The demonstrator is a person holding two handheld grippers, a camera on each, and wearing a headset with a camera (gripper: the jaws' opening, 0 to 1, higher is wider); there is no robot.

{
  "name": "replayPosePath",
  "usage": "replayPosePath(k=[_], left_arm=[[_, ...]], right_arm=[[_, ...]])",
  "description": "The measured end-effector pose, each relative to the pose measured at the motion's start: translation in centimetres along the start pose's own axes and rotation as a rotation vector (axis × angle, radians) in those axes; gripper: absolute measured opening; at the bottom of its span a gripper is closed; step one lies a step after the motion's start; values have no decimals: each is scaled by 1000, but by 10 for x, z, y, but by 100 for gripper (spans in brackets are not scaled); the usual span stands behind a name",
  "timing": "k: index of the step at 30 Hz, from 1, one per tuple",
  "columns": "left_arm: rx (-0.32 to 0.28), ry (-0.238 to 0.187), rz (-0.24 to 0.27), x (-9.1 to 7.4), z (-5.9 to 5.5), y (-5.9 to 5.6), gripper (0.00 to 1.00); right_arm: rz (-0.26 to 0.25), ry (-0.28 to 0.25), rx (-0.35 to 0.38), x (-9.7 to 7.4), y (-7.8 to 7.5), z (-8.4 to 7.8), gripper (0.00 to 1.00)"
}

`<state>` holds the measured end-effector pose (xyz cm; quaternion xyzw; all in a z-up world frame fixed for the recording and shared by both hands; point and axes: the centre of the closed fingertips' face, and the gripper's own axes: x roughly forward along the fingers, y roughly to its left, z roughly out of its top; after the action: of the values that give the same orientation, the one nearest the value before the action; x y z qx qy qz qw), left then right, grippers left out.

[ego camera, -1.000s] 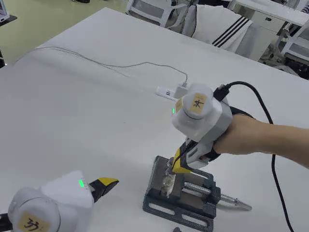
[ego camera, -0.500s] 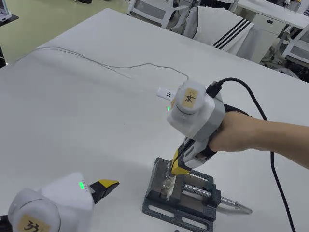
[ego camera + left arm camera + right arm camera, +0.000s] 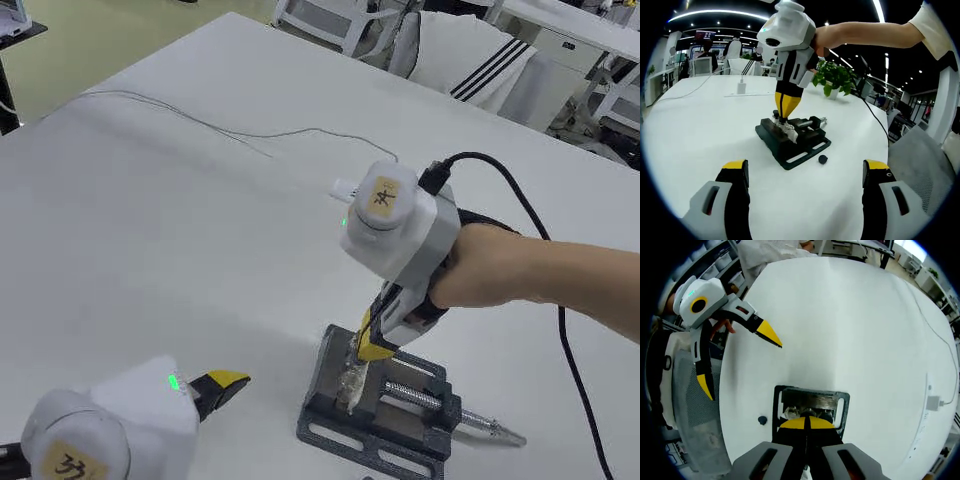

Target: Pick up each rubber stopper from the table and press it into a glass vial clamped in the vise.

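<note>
The white counter (image 3: 150,230) spreads wide and bare around the work. A chair draped with a white cloth bearing dark stripes (image 3: 470,60) stands at its far edge.

Near the front edge sits the vise (image 3: 400,420), dark grey with a flat slotted base. Its bright threaded screw (image 3: 480,425) sticks out to the person's right.

The right gripper (image 3: 365,350) points steeply down over the vise, a bare hand (image 3: 490,270) wrapped around its grip. Its yellow-tipped jaws are closed tip to tip. They sit right on top of the clear glass vials (image 3: 787,129), so the vial mouths are hidden in the head view. Whether anything is pinched between the tips cannot be told.

The left gripper (image 3: 805,167) hangs low over the counter to the person's left of the vise, well apart from it. Its jaws are spread wide and hold nothing.

A thick black cable (image 3: 520,200) loops from the back of the right gripper. A thin grey wire (image 3: 200,125) trails across the far counter to a small white plug (image 3: 345,188) beyond that gripper.

The vials look small and transparent and stand in a short row, clamped between the vise's two blocks.

One rubber stopper (image 3: 823,159), a small dark round plug, lies loose on the counter just beside the base of the vise, on its near side.
</note>
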<state>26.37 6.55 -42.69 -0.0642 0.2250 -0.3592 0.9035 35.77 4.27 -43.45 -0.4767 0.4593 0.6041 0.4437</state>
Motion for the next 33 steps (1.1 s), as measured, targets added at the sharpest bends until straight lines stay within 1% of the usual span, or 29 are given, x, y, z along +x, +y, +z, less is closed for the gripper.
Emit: replayPosePath(k=[7, 9, 10, 11, 13, 14, 18, 19, 20, 21, 22, 24, 25, 27, 28, 29, 30, 31, 33], left_arm=[[12, -2, 1, -2, 5, -1, 93], [21, 0, 0, -3, 8, -3, 93], [26, -2, 1, -3, 9, -4, 93], [30, -2, 0, -4, 11, -4, 93], [39, -6, 2, -4, 14, -4, 93], [43, -3, 3, -5, 15, -5, 93], [60, -8, 3, -6, 20, -9, 93], [65, -7, 2, -6, 21, -10, 93], [68, -8, 4, -7, 22, -10, 93], [69, -8, 8, -7, 23, -10, 93], [69, -8, 9, -7, 24, -9, 93], [72, -2, 14, -8, 24, -9, 93], [77, -1, 17, -8, 24, -9, 93], [79, 1, 27, -9, 25, -7, 94], [80, -2, 32, -9, 25, -7, 94], [81, -1, 38, -9, 26, -6, 94], [82, 1, 41, -9, 25, -6, 94], [82, 2, 44, -9, 25, -5, 94], [81, 1, 46, -10, 25, -6, 94]], right_arm=[[-12, 3, -3, 0, 1, 0, 0], [-29, 6, -18, 0, 2, 0, 0], [-31, 8, -14, 0, 3, 0, 0], [-40, 13, -37, 0, 3, -1, 0], [-53, 16, -57, -1, 4, -1, 0], [-69, 15, -90, -1, 4, -1, 0], [-97, -12, -83, -1, 5, -2, 0], [-104, -14, -90, -1, 5, -2, 0], [-108, -15, -80, -1, 4, -1, 0], [-118, -8, -84, -1, 4, -1, 0], [-128, 5, -107, -1, 4, -1, 0], [-146, 35, -130, -1, 5, 0, 0], [-156, 50, -171, -1, 4, 0, 0], [-165, 49, -163, 0, 6, 0, 0], [-177, 53, -213, -1, 5, -1, 0], [-176, 42, -231, -1, 5, -1, 0], [-172, 35, -205, -1, 5, -2, 0], [-163, 4, -159, -1, 5, -1, 0], [-153, -31, -123, -1, 4, 0, 0]])
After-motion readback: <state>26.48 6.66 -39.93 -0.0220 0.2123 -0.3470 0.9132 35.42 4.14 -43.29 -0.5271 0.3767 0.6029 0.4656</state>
